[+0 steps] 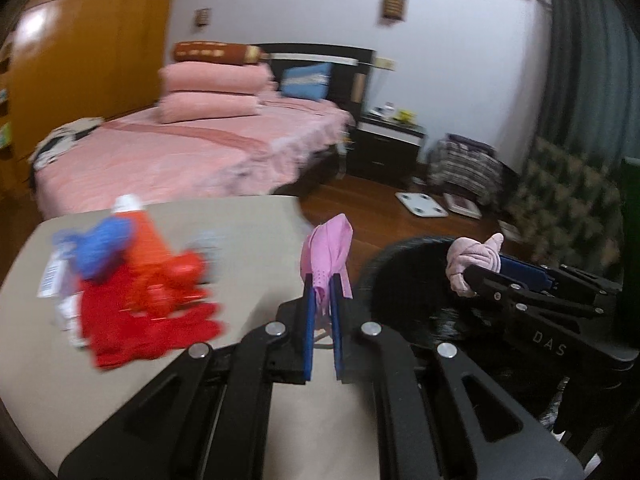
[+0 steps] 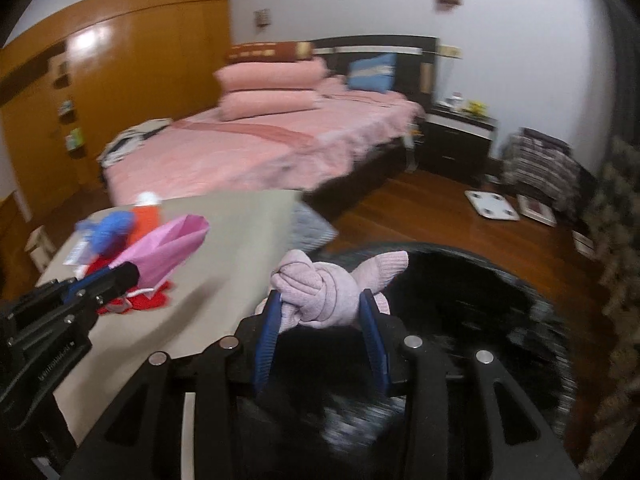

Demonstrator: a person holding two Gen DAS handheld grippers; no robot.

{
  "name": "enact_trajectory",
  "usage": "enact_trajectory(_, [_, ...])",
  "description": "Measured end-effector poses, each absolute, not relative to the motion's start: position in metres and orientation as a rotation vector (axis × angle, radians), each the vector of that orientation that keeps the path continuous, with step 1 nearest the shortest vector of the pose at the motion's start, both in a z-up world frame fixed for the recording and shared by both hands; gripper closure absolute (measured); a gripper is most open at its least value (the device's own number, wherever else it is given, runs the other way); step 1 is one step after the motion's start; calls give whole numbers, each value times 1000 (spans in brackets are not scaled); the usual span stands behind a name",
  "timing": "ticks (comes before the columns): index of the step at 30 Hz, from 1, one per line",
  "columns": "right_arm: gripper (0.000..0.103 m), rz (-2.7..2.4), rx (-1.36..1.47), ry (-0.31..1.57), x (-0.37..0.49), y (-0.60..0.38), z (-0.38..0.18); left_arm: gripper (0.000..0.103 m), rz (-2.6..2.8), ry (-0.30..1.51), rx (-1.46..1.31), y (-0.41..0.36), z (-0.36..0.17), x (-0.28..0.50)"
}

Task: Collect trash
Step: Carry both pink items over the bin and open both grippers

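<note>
Left wrist: table edge (image 1: pixel 298 208) beside black bin (image 1: pixel 404 280).

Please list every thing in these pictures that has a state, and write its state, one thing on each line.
Left tool: shut on the pink mask, lifted.
Right tool: shut on the knotted sock, over the black bin.
Bin: open at the top.
Red cloth: lying on the table.
Orange tube: on the table, white cap on.
Blue scrap: on the red pile.

Knitted sock (image 2: pixel 332 296), seemingly glossy wooden floor (image 2: pixel 420 208)
</note>
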State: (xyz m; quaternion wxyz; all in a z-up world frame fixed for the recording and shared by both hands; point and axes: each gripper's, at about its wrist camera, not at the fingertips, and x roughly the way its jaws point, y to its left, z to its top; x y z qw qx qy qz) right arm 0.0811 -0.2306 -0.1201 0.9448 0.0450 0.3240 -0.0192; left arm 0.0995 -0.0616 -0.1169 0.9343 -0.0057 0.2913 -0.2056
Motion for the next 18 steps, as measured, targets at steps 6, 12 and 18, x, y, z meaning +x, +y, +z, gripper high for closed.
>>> enact_trajectory(6, [50, -175, 100, 678, 64, -283, -132, 60, -564, 656, 20, -125, -133, 103])
enact_trajectory(12, [14, -222, 111, 642, 55, -298, -132, 39, -537, 654, 47, -124, -140, 98])
enact_trajectory(18, [6, -149, 110, 619, 67, -271, -129, 28, -342, 639, 18, -52, -136, 98])
